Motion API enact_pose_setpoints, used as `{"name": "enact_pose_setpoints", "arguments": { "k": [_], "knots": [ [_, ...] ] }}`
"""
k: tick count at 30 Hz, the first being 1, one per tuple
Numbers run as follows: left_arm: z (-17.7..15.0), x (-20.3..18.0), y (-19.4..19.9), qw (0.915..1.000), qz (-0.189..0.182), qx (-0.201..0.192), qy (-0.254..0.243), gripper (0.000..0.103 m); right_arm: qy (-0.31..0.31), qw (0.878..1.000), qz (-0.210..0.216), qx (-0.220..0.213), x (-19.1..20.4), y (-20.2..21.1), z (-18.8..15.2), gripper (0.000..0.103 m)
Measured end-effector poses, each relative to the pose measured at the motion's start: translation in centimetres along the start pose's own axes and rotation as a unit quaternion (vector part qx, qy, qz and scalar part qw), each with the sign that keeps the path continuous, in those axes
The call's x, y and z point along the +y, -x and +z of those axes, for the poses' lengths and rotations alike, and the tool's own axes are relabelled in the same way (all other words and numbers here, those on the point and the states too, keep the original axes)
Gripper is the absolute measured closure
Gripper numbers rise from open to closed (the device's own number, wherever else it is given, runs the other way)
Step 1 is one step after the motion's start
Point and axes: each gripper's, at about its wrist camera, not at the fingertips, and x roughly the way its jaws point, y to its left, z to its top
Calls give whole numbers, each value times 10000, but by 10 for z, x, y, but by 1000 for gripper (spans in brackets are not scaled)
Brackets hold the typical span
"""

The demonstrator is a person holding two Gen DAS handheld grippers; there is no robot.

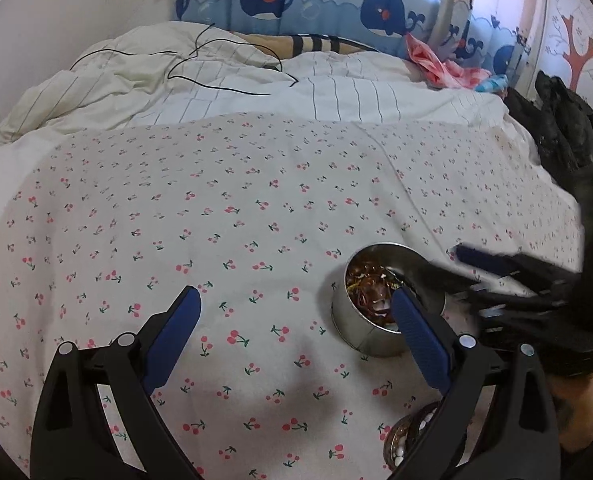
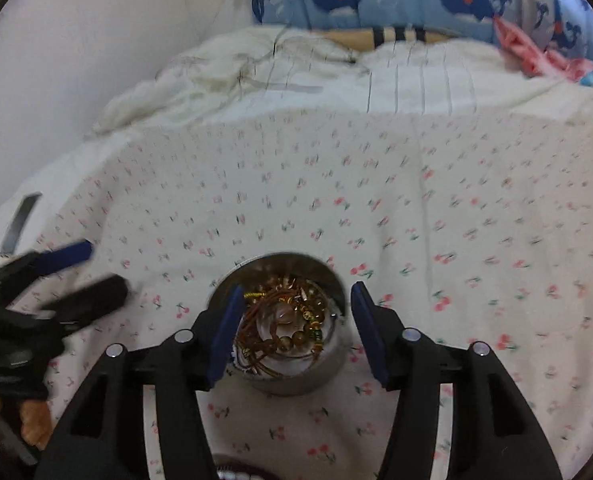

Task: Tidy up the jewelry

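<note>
**Over the tin of tangled beads**

My right claw [image 2: 294, 328] hung spread wide above the open metal tin [image 2: 296, 376], one finger over its left rim, the other just outside its right wall, pinching nothing. The tin sat on the cherry-print bedsheet [image 2: 436, 220], directly under and ahead of that claw. Inside lay the jewelry [image 2: 284, 320]: brown cords knotted around amber and green beads. My left claw [image 1: 296, 332] was spread too and empty, with the tin just to its right. A second dish of pale beads [image 1: 410, 436] sat close beneath that side. I judged the cords light, limp and prone to snag, so I'd pinch a bead cluster, not a loose loop. The tin looked slick and likely to slide on soft bedding.
</note>
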Motion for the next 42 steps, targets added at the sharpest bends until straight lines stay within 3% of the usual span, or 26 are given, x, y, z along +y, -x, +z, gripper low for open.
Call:
{"name": "enact_pose_setpoints", "arguments": {
  "k": [4,8,12,13,16,21,27,28,31,36,42],
  "knots": [
    [-4,-6,-1,9995,6,200,-245,10,-23,9999,102,-77,-15,38,-21,41],
    [-20,-14,0,9971,-305,528,-464,10,75,9992,235,322,-29,61,-67,41],
    [-48,-11,-3,9935,-508,916,-453,10,111,9964,424,728,-29,57,-98,62],
    [-53,-10,-6,9927,-483,1011,-444,10,323,9956,399,783,-21,54,-99,67],
    [-60,-6,-15,9897,-586,1259,-353,10,576,9937,442,852,-8,49,-104,69],
    [-61,-9,-18,9890,-612,1303,-334,10,586,9911,498,1090,-5,36,-112,79],
    [-61,-7,-20,9894,-581,1305,-245,10,715,9869,368,1401,4,15,-118,80],
    [-61,-6,-21,9894,-588,1311,-230,10,730,9872,333,1381,5,15,-118,88],
    [-61,-6,-21,9892,-579,1330,-228,10,815,9895,201,1180,6,24,-114,94],
    [-62,-9,-24,9878,-622,1397,-281,10,488,9954,77,822,-12,40,-99,94],
    [-69,-31,-24,9815,-954,1485,-737,10,515,9934,-405,939,-25,35,-97,94]
  ]
}}
